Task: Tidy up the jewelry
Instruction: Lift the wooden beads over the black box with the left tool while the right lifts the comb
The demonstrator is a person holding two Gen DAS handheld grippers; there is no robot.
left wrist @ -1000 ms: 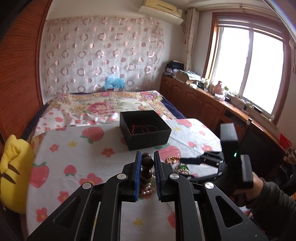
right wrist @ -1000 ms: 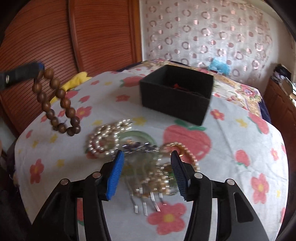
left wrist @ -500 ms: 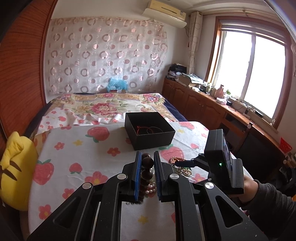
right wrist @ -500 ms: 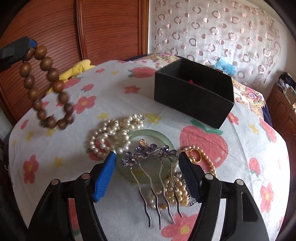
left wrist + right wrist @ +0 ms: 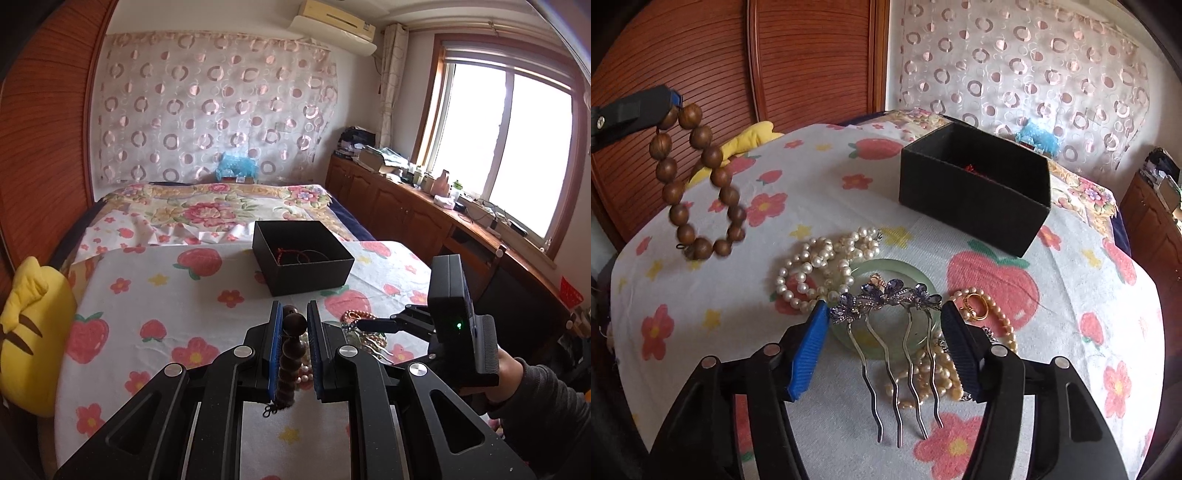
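A: Jewelry, then — which piece did you have, and where was the rest?

B: My left gripper [image 5: 295, 332] was closed on the wooden bead bracelet [image 5: 698, 184], top bead pinched between the pads, the loop hanging free above the table's left side and touching nothing. The other pieces lay in a heap near the front edge of the table [image 5: 701, 288]: a white pearl strand [image 5: 820, 266], a green jade bangle [image 5: 886, 269], a jewelled hair comb [image 5: 886, 299] lying across the bangle, a golden pearl strand [image 5: 934, 373] and a gold ring [image 5: 975, 308].

A: And your right gripper?

B: My right gripper [image 5: 884, 339] was wide open, holding nothing, its fingers either side of the comb's jewelled head. Whether they touched the cloth, I couldn't tell.

A: Which step was that, by your reckoning?

B: Carrying the bracelet to the black box [image 5: 301, 254], which stood toward the far edge with a red cord [image 5: 291, 253] already inside. Next I judged I'd need to bring the beads over the open top, lower them, then release. The comb called for a squeeze across its head.
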